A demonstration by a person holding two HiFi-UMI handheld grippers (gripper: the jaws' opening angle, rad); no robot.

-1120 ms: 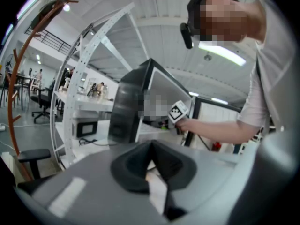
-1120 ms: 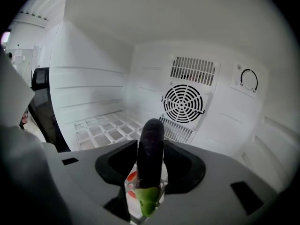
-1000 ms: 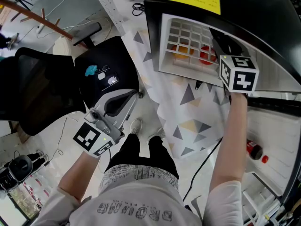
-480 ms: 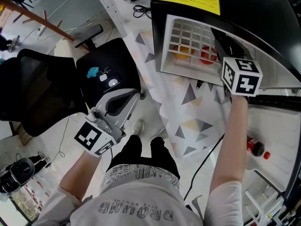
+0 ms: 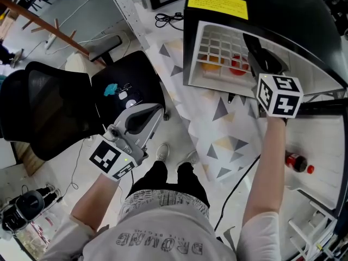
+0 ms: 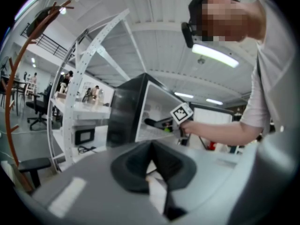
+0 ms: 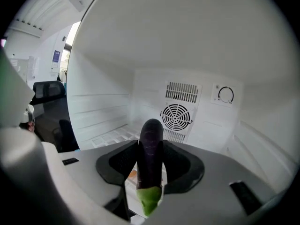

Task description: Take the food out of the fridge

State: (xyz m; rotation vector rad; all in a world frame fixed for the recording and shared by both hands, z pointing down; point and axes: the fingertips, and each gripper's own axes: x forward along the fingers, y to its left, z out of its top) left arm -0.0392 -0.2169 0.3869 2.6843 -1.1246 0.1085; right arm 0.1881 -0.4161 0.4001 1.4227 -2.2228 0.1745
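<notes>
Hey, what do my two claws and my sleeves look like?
Both the left claw and the right claw are grey-white plastic shells, dark around the jaws, each carrying a white cube with black square markers. You wear a white short-sleeved T-shirt.

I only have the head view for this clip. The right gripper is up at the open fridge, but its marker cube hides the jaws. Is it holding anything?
Observer: Yes. In the right gripper view, the right gripper is shut on a dark purple eggplant, with its green stem end toward the camera.
Operator: Is it inside the fridge?
Observer: That view looks into the fridge's white interior. A round fan grille sits on the back wall beyond the eggplant's tip.
Operator: And the left gripper?
Observer: In its own view, the left gripper has its jaws together with nothing between them.
</notes>
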